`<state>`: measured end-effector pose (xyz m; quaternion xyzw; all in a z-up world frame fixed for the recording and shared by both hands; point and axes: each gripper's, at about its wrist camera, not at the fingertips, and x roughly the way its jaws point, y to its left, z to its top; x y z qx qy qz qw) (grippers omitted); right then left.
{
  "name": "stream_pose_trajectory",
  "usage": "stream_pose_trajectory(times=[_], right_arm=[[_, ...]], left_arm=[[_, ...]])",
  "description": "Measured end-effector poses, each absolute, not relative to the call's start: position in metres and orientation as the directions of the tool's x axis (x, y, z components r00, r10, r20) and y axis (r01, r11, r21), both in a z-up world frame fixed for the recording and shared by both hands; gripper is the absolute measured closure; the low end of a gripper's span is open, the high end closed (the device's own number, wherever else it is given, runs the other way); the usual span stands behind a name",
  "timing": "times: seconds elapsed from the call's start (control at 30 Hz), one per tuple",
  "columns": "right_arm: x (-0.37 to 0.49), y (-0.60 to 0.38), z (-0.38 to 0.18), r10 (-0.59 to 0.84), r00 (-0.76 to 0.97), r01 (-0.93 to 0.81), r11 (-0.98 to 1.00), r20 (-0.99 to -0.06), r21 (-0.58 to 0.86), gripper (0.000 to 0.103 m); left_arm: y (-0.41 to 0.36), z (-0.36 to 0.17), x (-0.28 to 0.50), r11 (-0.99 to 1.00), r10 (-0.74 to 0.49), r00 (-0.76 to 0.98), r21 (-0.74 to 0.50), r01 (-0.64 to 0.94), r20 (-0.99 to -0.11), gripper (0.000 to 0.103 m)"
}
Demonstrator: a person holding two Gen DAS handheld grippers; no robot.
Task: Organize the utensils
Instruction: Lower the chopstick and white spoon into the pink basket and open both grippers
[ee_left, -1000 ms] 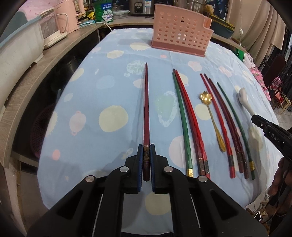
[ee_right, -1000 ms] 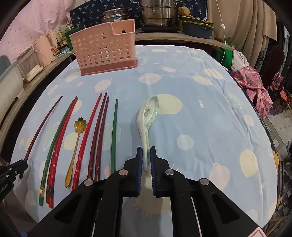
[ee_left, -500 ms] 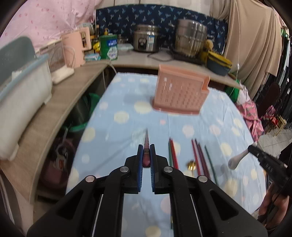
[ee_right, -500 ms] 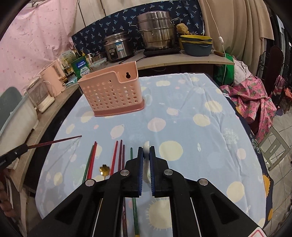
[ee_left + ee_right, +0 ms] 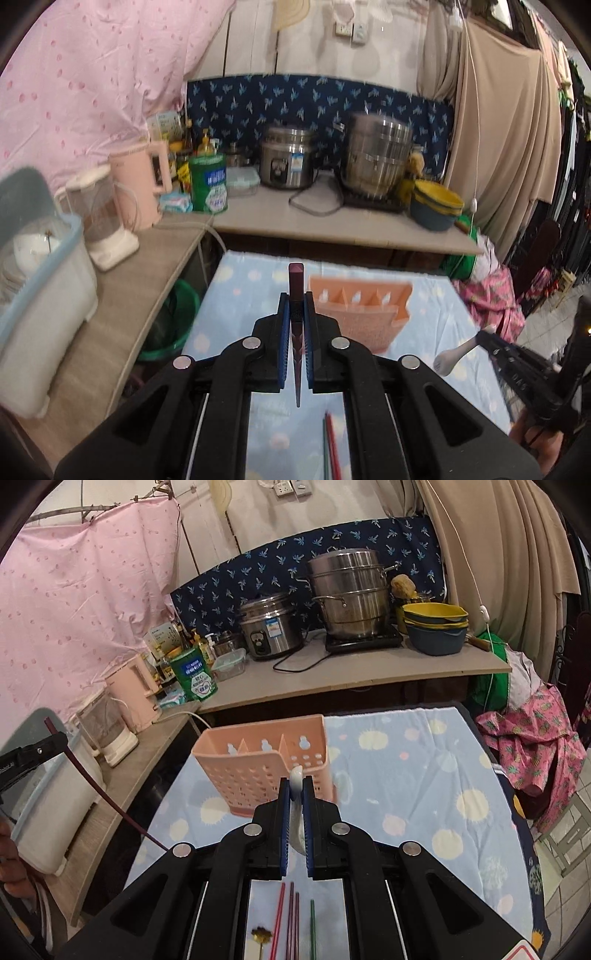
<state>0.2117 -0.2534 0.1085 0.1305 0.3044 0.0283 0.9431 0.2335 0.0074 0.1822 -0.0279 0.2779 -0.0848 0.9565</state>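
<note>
My left gripper (image 5: pixel 295 314) is shut on a dark red chopstick (image 5: pixel 296 295), held upright high above the table; it also shows in the right wrist view (image 5: pixel 96 790). My right gripper (image 5: pixel 295 797) is shut on the white ceramic spoon (image 5: pixel 296 779), lifted in front of the pink perforated utensil holder (image 5: pixel 258 764). The holder (image 5: pixel 362 314) stands at the table's far end, its divided compartments open at the top. The spoon also shows in the left wrist view (image 5: pixel 456 352). Several chopsticks (image 5: pixel 291 915) and a gold spoon (image 5: pixel 261 936) lie on the blue spotted tablecloth (image 5: pixel 406 775).
A counter (image 5: pixel 332 679) behind the table carries steel pots (image 5: pixel 351 594), a rice cooker (image 5: pixel 271 627), bowls (image 5: pixel 434 627) and a green tin (image 5: pixel 195 674). A side counter on the left holds a pink kettle (image 5: pixel 138 184) and a white bin (image 5: pixel 40 295). A green bucket (image 5: pixel 173 321) sits below.
Both grippers have risen well above the table and tilted up, each carrying its utensil. The chopstick now stands upright in the left gripper, and the spoon hangs closer to the holder.
</note>
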Motion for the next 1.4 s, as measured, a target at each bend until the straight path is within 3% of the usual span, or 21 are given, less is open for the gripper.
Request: stream_pose_trajectory(times=[0.17,0.33,0.73,0.87,0.93,1.0,1.1,1.17,1.4], right_arm=[[0.261,-0.257,0.128,0.180,0.836,-0.006,0.948,-0.519,0.318,0.097],[0.303,-0.256,0.131,0.180,0.839,-0.005,0.946,-0.513,0.324,0.097],[0.346,-0.260,0.069,0.170,0.766,0.058,0.942,-0.620,0.331,0.096],[0.343,-0.264,0.061,0.141,0.769,0.087,0.943,-0.624,0.320,0.090],[0.337,-0.266,0.062,0.132,0.774,0.093,0.943,-0.619,0.318,0.090],[0.328,-0.270,0.066,0.133,0.781,0.095,0.941,-0.610,0.326,0.090],[0.303,-0.270,0.076,0.120,0.797,0.092,0.945,-0.591,0.315,0.085],[0.279,-0.270,0.079,0.112,0.804,0.092,0.947,-0.584,0.309,0.080],[0.183,-0.263,0.058,0.113,0.773,0.088,0.955,-0.624,0.282,0.079]], left_arm=[[-0.001,0.223,0.265,0.979,-0.199,0.876,-0.125,0.160,-0.439,0.096],[-0.013,0.233,0.300,0.974,-0.219,0.887,-0.144,0.175,-0.405,0.096],[-0.029,0.183,0.357,0.981,-0.194,0.853,-0.114,0.159,-0.484,0.096],[-0.024,0.170,0.357,0.984,-0.177,0.849,-0.116,0.138,-0.498,0.095],[-0.021,0.167,0.354,0.985,-0.173,0.845,-0.111,0.135,-0.507,0.092],[-0.016,0.164,0.345,0.986,-0.163,0.845,-0.107,0.126,-0.509,0.075],[-0.006,0.160,0.325,0.990,-0.142,0.851,-0.087,0.113,-0.506,0.061],[0.000,0.155,0.309,0.991,-0.134,0.848,-0.072,0.113,-0.513,0.058],[0.028,0.108,0.237,0.994,-0.111,0.788,-0.064,0.091,-0.606,0.058]])
